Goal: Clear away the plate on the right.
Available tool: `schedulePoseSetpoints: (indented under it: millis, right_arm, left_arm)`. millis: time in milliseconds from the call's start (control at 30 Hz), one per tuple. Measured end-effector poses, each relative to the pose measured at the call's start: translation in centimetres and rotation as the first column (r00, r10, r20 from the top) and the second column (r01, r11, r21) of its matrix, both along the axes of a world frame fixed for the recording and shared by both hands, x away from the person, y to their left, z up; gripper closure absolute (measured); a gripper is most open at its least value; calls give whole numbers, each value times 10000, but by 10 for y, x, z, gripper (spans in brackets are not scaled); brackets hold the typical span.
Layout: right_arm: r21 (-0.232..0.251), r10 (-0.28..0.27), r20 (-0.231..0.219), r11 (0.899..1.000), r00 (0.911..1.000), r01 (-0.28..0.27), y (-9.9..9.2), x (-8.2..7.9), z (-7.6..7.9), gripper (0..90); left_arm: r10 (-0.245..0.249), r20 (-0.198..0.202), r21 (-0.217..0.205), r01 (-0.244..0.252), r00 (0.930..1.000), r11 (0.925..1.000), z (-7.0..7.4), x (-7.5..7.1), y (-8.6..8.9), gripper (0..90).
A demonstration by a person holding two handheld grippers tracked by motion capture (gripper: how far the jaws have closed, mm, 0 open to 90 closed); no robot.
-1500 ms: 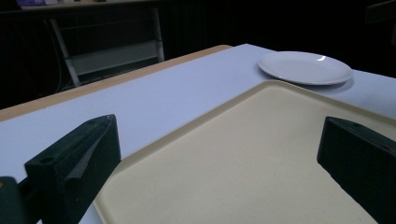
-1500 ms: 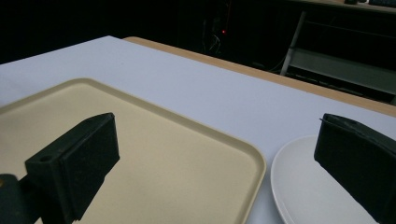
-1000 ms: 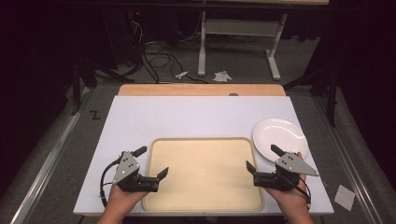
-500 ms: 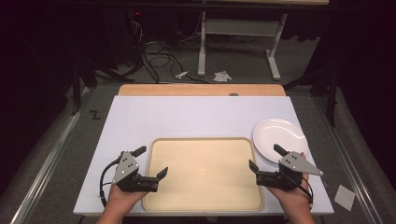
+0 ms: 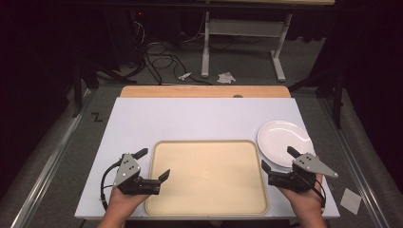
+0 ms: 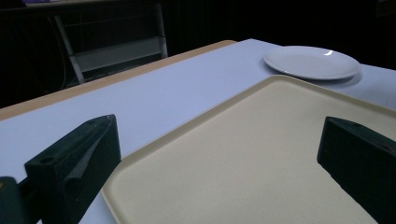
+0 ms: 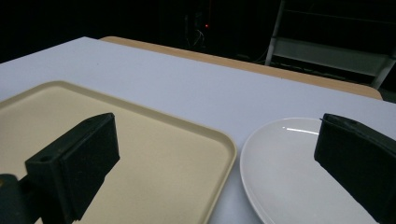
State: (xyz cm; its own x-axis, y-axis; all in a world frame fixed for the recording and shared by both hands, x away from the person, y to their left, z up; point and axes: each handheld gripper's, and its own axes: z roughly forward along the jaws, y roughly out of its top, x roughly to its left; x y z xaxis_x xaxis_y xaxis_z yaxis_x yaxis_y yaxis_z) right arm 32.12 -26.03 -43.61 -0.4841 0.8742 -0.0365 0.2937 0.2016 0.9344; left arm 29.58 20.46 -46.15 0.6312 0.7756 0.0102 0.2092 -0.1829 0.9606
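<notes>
Two containers lie bare before us: a beige tray (image 5: 209,178) and a white plate (image 5: 284,142) beside it. We hold our left gripper (image 5: 154,164) and right gripper (image 5: 278,159) with jaws apart.

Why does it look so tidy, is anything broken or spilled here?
Nothing stands out. The beige tray lies flat and square on the white table, with nothing on it, and the white plate sits whole beside its right far corner. The left gripper and right gripper are both open, one at each side of the tray.
</notes>
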Motion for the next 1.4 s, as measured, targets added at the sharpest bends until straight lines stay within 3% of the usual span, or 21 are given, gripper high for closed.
schedulePoseSetpoints:
  millis: [433, 767, 867, 1133, 1167, 1200, 1233, 1267, 1400]
  right_arm:
    - [53, -743, -346, 9972, 9966, 745, -20, 8, -2, 6]
    - [190, -1417, -706, 9895, 9874, 1433, -35, 10, -6, 6]
    - [159, -1725, -956, 9845, 9804, 1748, -41, 10, -8, 6]
    - [780, -2353, -1923, 9641, 9527, 2539, -62, 16, -20, 6]
    - [780, -2353, -1923, 9641, 9527, 2539, -62, 16, -20, 6]
    - [1019, -2448, -2134, 9572, 9458, 2708, -67, 18, -22, 6]
    - [1019, -2448, -2134, 9572, 9458, 2708, -67, 18, -22, 6]
    - [1241, -2517, -2402, 9499, 9375, 2868, -70, 18, -24, 6]
    - [1723, -2443, -2768, 9388, 9293, 2981, -73, 19, -27, 5]
  left_arm:
    - [-50, 78, -35, 50, 10000, 10000, 0, 2, 2, 2]
    - [-81, 210, -650, 95, 9997, 9978, 2, 5, 7, 2]
    - [-137, 180, -674, 149, 9997, 9976, 2, 7, 5, 2]
    - [-337, 184, -668, 349, 9993, 9972, 1, 11, 1, 2]
    - [-337, 184, -668, 349, 9993, 9972, 1, 11, 1, 2]
    - [-359, 171, -653, 369, 9992, 9972, 1, 11, 1, 2]
    - [-359, 171, -653, 369, 9992, 9972, 1, 11, 1, 2]
    - [-363, 168, -671, 374, 9992, 9970, 1, 12, 1, 2]
    - [-445, 181, -653, 456, 9988, 9968, 1, 11, 0, 2]
